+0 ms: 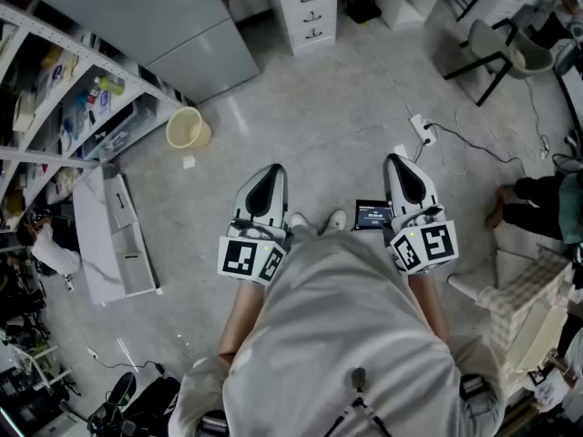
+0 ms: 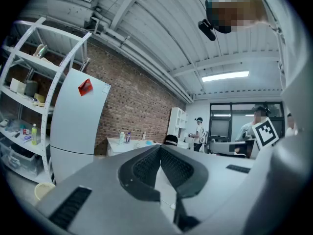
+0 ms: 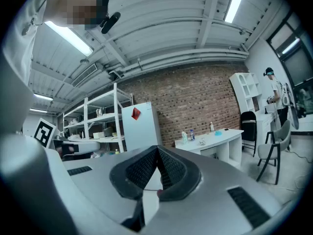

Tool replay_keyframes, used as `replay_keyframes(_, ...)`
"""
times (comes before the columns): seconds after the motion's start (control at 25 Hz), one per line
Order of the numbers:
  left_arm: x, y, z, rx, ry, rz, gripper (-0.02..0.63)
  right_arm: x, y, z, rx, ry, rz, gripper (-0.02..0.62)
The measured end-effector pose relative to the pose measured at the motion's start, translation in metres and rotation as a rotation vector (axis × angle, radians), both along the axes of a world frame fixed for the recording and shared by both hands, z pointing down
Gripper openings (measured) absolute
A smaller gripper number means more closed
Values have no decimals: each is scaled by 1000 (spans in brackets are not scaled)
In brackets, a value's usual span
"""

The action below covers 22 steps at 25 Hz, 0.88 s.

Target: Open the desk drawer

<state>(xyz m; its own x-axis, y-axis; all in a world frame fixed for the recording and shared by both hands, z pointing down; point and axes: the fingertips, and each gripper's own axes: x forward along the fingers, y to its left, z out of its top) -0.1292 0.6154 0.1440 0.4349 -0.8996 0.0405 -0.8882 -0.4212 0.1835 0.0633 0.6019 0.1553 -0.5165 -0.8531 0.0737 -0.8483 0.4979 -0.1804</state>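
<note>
Drawers [image 1: 311, 14]: a white stack of three w/ small dark handles, set under the counter [image 3: 230, 132]. It stands at the far end of the floor, well apart from both grippers. Bottles [image 3: 188, 136] stand on the counter top. Nothing touches the drawers yet, and all three look shut.

Left gripper [image 1: 271, 173] and right gripper [image 1: 402, 166] are held level, side by side in front of the person and aimed roughly toward the counter. Both sets of jaws are clenched tight, pads meeting, nothing between them.

Risks, as I judge them:
- Jaws arrive clenched at a handle → they just knock it. They need to spread before contact.
- Handles are thin and close together → easy to hook the wrong drawer, or pads slip off mid-pull.
- Power strip [image 1: 422, 130] and its cable [image 1: 474, 144] lie on the floor between the person and the counter, toward its right end → trip hazard on the walk in.
- Chair [image 1: 487, 48] stands just right of the counter and could crowd the right arm.
- Off-axis pull → drawer may bind or the stack may shift. Can't tell if it's fixed to the counter.
</note>
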Motion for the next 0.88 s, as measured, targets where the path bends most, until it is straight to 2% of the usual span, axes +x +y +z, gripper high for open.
replay_keyframes(0.2, 4, 6, 4, 4, -25, 17, 8, 4, 4, -1, -1, -8, 21, 26)
replay_keyframes(0.44, -7, 9, 6, 2, -3, -23, 8, 1, 12, 5, -4, -5, 4, 26)
replay_keyframes(0.68, 4, 12, 8, 8, -21, -7, 8, 7, 13, 3, 7, -1, 1, 26)
replay_keyframes(0.88, 17, 11, 7, 8, -25, 0, 8, 20, 15, 3, -2, -37, 6, 28)
